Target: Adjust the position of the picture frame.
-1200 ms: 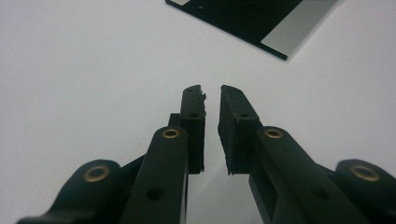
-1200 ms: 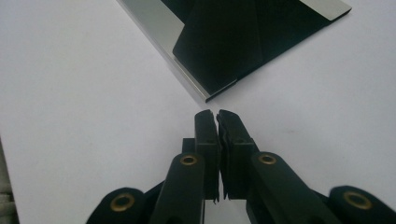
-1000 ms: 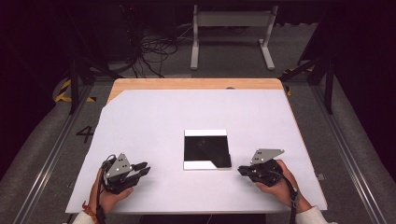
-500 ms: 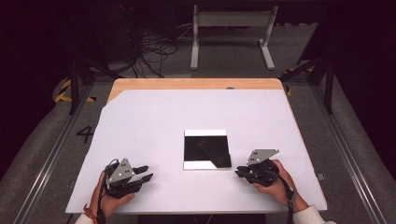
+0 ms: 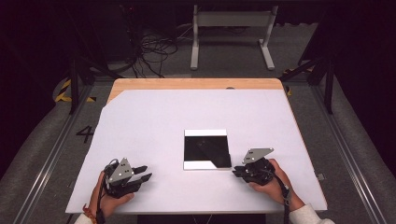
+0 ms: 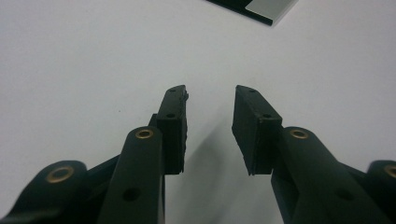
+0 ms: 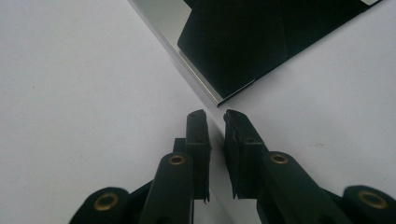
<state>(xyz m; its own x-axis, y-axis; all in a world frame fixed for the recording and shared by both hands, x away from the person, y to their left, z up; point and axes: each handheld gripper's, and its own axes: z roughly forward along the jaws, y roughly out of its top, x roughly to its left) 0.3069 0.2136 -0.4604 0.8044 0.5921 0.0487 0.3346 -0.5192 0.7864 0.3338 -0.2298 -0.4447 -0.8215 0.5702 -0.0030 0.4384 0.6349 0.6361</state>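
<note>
Tabletop covered by a white sheet (image 5: 154, 121), with a flat black square panel (image 5: 207, 148) taken as the landmark. The panel is laid flat on the sheet, a little toward the person's side of its middle; pale strips are seen along the panel's far edge and near edge, and the dark face is glossy.

The right gripper (image 5: 239, 171) is held in the person's right hand (image 5: 271, 183), just beside the panel's near right corner and apart from it. In the right gripper view, the right gripper (image 7: 215, 116) is aimed at that corner of the panel (image 7: 243, 42); its jaws are set to a narrow slit, nothing is caught between them, and the tips are stopped just short of the pale edge strip.

The left gripper (image 5: 144, 172) is held in the left hand (image 5: 109, 198), well to the left of the panel and nearer the person. In the left gripper view, the left gripper (image 6: 211, 91) is seen with a moderate gap, the jaws having just been opened further, with only bare sheet (image 6: 93, 56) between them; one corner of the panel (image 6: 261, 9) is seen at the top edge.

A strip of bare wood (image 5: 196, 84) is left uncovered beyond the panel, at the table's far edge.
</note>
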